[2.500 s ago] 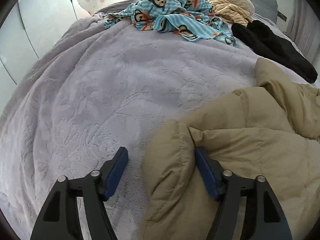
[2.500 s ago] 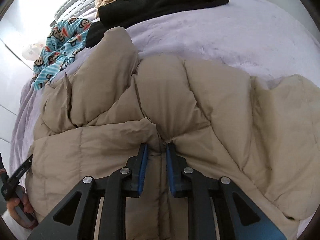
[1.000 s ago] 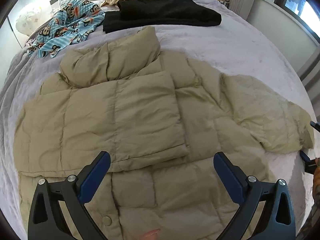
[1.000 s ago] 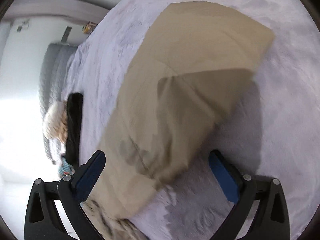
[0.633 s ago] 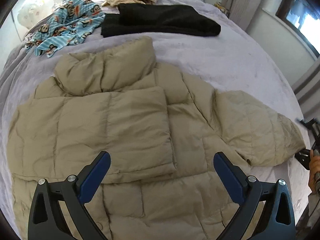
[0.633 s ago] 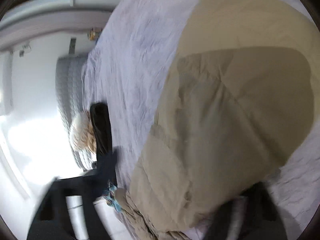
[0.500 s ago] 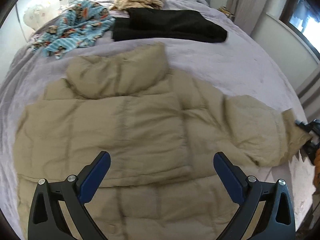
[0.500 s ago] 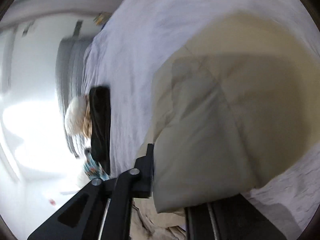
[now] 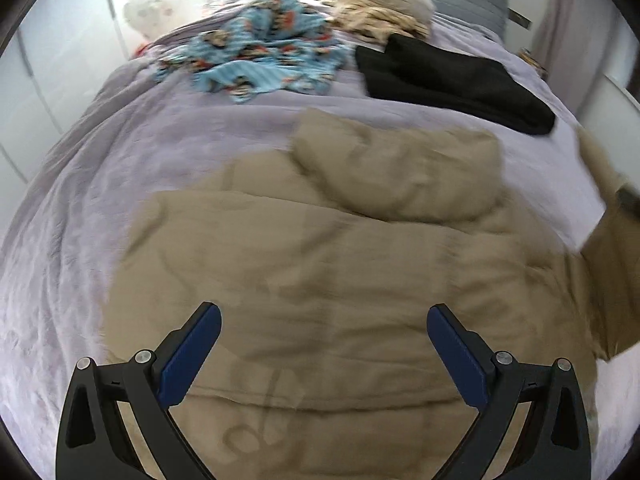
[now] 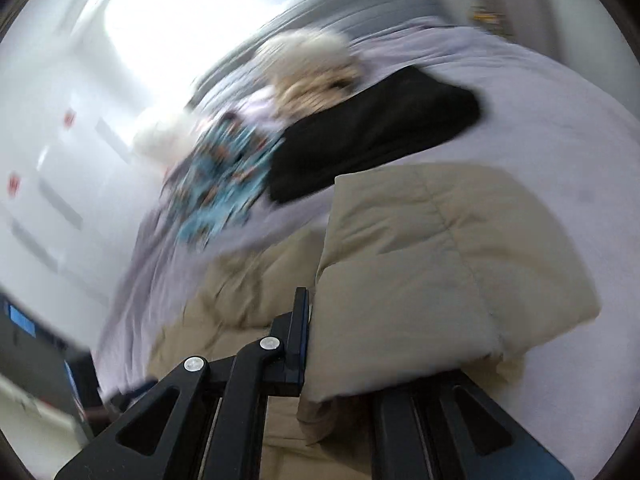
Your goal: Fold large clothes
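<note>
Right sleeve lifted off the bed, where a second ago it lay flat.

Left wrist view: the left gripper (image 9: 323, 330) hangs with jaws wide and empty over the tan puffer jacket (image 9: 320, 264), which lies spread on the lilac bed (image 9: 72, 208); its sleeve (image 9: 600, 184), flat on the blanket before, now rises at the right edge. Beyond the collar lie a black garment (image 9: 452, 84), a blue cartoon-print cloth (image 9: 264, 64) and cream knitwear (image 9: 384, 4). Right wrist view, blurred: the right gripper (image 10: 316, 344), wide apart a second ago, has its jaws clamped on the sleeve's cuff (image 10: 440, 280), which hides the right jaw and part of the black garment.
</note>
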`<control>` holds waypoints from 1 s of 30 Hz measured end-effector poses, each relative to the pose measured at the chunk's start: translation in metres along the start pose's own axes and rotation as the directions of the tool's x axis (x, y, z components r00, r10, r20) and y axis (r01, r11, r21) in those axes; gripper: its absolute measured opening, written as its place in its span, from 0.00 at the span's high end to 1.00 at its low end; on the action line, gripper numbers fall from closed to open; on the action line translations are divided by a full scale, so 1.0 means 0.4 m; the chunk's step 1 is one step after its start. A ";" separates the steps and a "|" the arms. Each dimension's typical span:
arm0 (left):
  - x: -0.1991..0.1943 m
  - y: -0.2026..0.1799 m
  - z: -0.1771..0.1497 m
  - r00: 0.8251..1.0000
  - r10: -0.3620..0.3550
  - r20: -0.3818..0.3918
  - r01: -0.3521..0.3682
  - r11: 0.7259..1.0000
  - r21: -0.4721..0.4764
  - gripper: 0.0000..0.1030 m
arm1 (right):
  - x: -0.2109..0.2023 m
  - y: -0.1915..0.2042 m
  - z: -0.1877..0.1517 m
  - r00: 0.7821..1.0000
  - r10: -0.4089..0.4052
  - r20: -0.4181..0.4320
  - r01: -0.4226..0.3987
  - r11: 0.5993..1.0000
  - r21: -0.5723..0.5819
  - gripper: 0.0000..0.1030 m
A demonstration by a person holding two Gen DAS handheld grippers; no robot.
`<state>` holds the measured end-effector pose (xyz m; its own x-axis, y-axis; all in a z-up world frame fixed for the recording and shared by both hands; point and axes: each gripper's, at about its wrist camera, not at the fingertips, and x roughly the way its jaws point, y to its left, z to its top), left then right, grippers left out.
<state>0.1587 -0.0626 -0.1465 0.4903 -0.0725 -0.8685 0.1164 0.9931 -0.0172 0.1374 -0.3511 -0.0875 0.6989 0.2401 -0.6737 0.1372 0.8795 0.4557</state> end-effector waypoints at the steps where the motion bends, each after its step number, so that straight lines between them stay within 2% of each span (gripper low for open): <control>1: 0.005 0.019 0.002 1.000 0.008 -0.001 -0.008 1.000 -0.008 0.00 | 0.055 0.046 -0.021 0.999 0.007 -0.034 -0.008 0.999 -0.036 0.92; 4: 0.023 0.077 0.006 1.000 0.028 -0.006 -0.028 0.999 -0.026 0.00 | 0.178 0.107 -0.081 0.993 0.003 -0.120 -0.011 0.998 -0.066 0.92; 5: 0.030 0.093 0.006 0.999 0.032 -0.009 -0.032 0.999 -0.029 0.00 | 0.184 0.106 -0.131 0.990 -0.001 -0.141 -0.008 0.998 -0.066 0.92; 8: 0.050 0.119 -0.003 0.999 0.031 -0.021 -0.032 0.999 -0.033 0.00 | 0.243 0.108 -0.205 0.978 -0.049 -0.202 0.033 0.996 -0.081 0.92; 11: 0.072 0.126 -0.013 0.999 0.018 -0.040 -0.020 0.999 -0.040 0.00 | 0.272 0.107 -0.247 0.963 -0.093 -0.253 0.068 0.992 -0.104 0.91; 12: 0.076 0.125 -0.016 0.999 0.012 -0.046 -0.013 0.999 -0.042 0.00 | 0.273 0.105 -0.249 0.958 -0.102 -0.269 0.075 0.991 -0.107 0.86; 14: 0.080 0.117 -0.019 0.999 -0.007 -0.052 0.005 0.999 -0.045 0.00 | 0.259 0.096 -0.243 0.955 -0.085 -0.284 0.064 0.995 -0.081 0.67; 15: 0.080 0.113 -0.018 0.999 -0.017 -0.051 0.015 0.999 -0.044 0.00 | 0.238 0.092 -0.234 0.958 -0.056 -0.282 0.044 0.998 -0.049 0.40; 16: 0.080 0.110 -0.016 0.998 -0.030 -0.050 0.028 0.999 -0.042 0.00 | 0.211 0.085 -0.225 0.964 -0.022 -0.265 0.021 1.000 -0.009 0.18; 17: 0.079 0.106 -0.014 0.998 -0.040 -0.049 0.038 0.998 -0.040 0.00 | 0.182 0.077 -0.225 0.971 -0.003 -0.239 0.009 1.000 0.023 0.17; 20: 0.077 0.108 -0.001 0.996 -0.074 -0.042 0.072 0.996 -0.042 0.00 | 0.097 0.013 -0.215 0.986 0.038 -0.162 -0.008 0.983 0.181 0.17; 23: 0.078 0.120 0.008 0.991 -0.129 -0.046 0.126 0.990 -0.066 0.00 | 0.065 -0.093 -0.212 0.993 0.068 -0.092 -0.025 0.915 0.402 0.19; 24: 0.077 0.126 0.012 0.988 -0.148 -0.044 0.144 0.987 -0.073 0.00 | 0.068 -0.133 -0.211 0.993 0.087 -0.074 -0.041 0.878 0.477 0.26; 25: 0.074 0.134 0.016 0.985 -0.168 -0.040 0.164 0.983 -0.082 0.00 | 0.074 -0.159 -0.208 0.994 0.093 -0.064 -0.045 0.847 0.529 0.50; 26: 0.071 0.143 0.019 0.981 -0.188 -0.034 0.185 0.979 -0.090 0.03 | 0.085 -0.169 -0.203 0.993 0.097 -0.061 -0.047 0.834 0.549 0.64; 27: 0.066 0.152 0.022 0.978 -0.208 -0.029 0.204 0.974 -0.096 0.05 | 0.093 -0.169 -0.192 0.993 0.102 -0.064 -0.050 0.832 0.553 0.85; 29: 0.057 0.174 0.026 0.969 -0.245 -0.020 0.242 0.964 -0.112 0.05 | 0.097 -0.125 -0.162 0.993 0.104 -0.055 -0.065 0.878 0.475 0.88; 30: 0.053 0.186 0.028 0.964 -0.267 -0.014 0.263 0.957 -0.124 0.05 | 0.097 -0.074 -0.144 0.993 0.102 -0.059 -0.072 0.922 0.381 0.88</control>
<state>0.1875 0.0086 -0.1608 0.4295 -0.3333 -0.8393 0.1335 0.9426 -0.3060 0.1199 -0.3443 -0.1606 0.6664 0.3521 -0.6573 0.3438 0.6371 0.6898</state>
